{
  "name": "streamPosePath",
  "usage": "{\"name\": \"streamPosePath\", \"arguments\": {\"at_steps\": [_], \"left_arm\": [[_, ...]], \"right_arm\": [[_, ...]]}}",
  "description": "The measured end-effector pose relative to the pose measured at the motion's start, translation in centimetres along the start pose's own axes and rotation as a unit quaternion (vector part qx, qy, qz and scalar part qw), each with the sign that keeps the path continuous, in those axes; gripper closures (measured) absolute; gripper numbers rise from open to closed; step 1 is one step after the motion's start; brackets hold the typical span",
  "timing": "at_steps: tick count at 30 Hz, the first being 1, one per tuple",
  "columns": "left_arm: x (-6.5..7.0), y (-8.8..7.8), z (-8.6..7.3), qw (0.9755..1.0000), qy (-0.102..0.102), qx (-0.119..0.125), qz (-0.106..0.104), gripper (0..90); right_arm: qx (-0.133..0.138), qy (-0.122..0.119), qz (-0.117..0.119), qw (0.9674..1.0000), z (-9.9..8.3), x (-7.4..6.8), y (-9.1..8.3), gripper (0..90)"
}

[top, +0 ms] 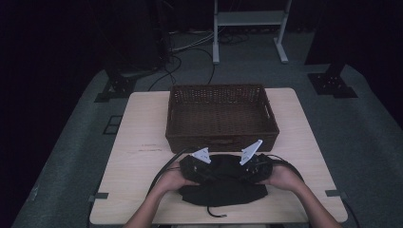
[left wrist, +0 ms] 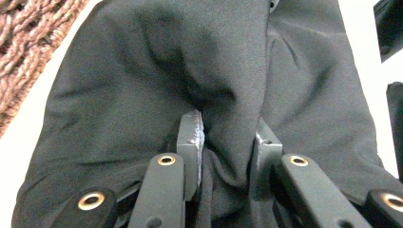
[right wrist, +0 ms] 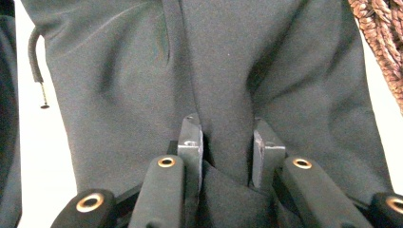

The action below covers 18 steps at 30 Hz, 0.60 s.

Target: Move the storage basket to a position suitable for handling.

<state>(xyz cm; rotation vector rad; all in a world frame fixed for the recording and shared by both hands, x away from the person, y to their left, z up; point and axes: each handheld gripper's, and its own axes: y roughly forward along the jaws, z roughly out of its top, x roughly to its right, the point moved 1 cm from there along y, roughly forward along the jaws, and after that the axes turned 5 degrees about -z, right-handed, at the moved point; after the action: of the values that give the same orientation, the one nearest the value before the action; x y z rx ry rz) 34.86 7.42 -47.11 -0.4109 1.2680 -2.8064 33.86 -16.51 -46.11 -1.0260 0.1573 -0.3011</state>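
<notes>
Both claws are clamped on pinched folds of the black garment [top: 223, 186], the left claw [left wrist: 222, 142] and the right claw [right wrist: 223, 142] each biting a ridge of cloth. It lies bunched on the worktop [top: 138, 142], under and between them, with the wicker basket [top: 221, 114] just beyond. Such thin folds could slip free on lifting, or the dangling drawstring [right wrist: 35, 66] could catch the basket's rim.

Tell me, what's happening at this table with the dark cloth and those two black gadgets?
A person sits at a wooden table, holding a hand-held gripper in each hand. The left gripper and the right gripper have each pinched a fold of a black garment that lies bunched on the table's near edge, its drawstring trailing beside it. A brown wicker basket stands just behind the garment; nothing can be seen inside it. The garment still rests on the table.
</notes>
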Motion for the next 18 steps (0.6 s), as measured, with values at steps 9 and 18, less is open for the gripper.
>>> {"name": "streamPosePath", "arguments": {"at_steps": [9,18], "left_arm": [[0.6,-1.1,0.8,0.9999,0.015,0.007,-0.002,72.6],[1.4,-2.5,2.1,0.9995,0.031,0.002,0.006,73.2]], "right_arm": [[0.020,-0.009,-0.001,0.9998,0.2,-0.1,-1.7,70.3],[0.045,-0.009,-0.003,0.9989,0.8,-0.4,-3.9,70.6]]}}
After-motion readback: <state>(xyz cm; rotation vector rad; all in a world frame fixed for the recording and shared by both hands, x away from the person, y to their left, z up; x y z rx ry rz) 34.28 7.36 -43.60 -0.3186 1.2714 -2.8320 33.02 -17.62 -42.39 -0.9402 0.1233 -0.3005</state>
